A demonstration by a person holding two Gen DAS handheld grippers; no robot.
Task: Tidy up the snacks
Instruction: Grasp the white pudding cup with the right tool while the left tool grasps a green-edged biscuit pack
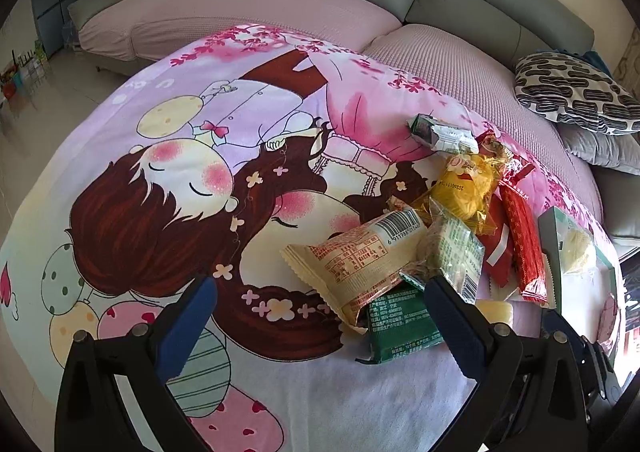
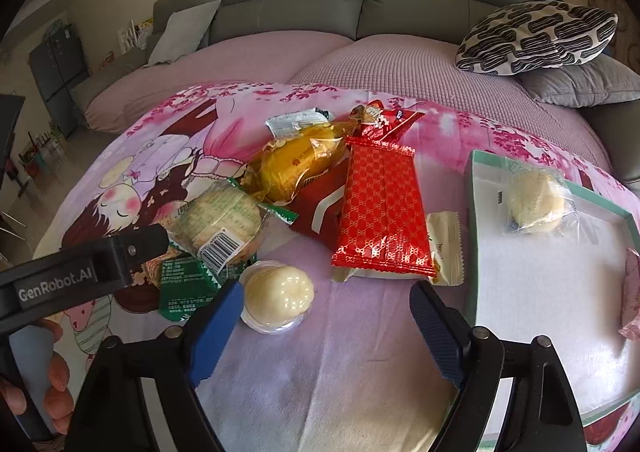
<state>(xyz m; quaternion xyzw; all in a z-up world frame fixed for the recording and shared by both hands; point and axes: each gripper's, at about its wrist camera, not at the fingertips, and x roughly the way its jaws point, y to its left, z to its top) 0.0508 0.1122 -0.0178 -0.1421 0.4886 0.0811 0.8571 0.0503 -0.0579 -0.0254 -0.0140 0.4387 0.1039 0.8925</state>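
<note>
Open right tool [image 2: 326, 326] hovers between jelly cup [image 2: 279, 297] and box [image 2: 472, 236].

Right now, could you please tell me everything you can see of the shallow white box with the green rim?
The shallow white box with the green rim lies flat and open on the cartoon-print blanket, right of the snack pile. It looks like cardboard, with a low green wall around a white floor. A pale round bun in clear wrap lies in its far corner, and a pink packet shows at the picture's right edge, inside the box. Neither gripper touches it.
</note>
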